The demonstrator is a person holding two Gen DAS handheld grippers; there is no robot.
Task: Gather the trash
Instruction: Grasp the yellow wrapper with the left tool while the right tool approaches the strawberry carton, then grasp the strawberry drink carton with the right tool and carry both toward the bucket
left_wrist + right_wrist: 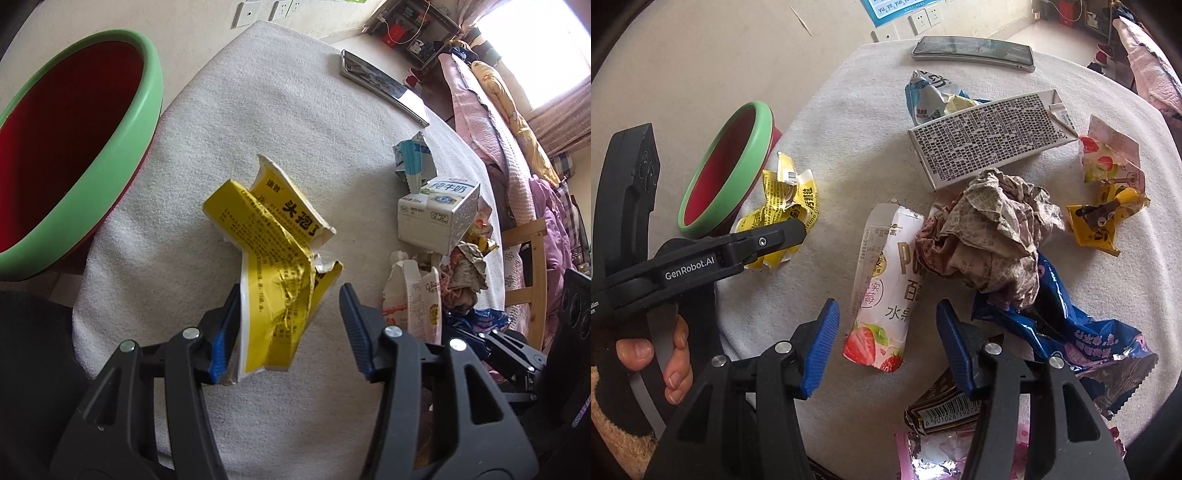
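- your left gripper point(290, 325) has its jaws spread wide around the near end of the crumpled yellow-and-white paper sachet point(280, 251); the left pad touches its edge, the right pad stands apart, so nothing is clamped yet.
- the sachet lies on the white towel-covered table point(258, 110), its long axis running from between your jaws away toward far-left, and its torn open end points away from you.
- the red bin with the green rim point(147, 96) sits to the far left, just beside the sachet, its mouth tilted toward the table.
- your right gripper point(886, 343) hangs wide open and empty over the pink-and-white strawberry drink pouch point(886, 288), which lies lengthwise between the jaws with its strawberry end nearest you.
- the left gripper is the nearer one to the bin; i judge you should close on the sachet across its narrow width, then carry it left to the bin.
- the grey printed milk carton point(990, 140) lies well right of the sachet.
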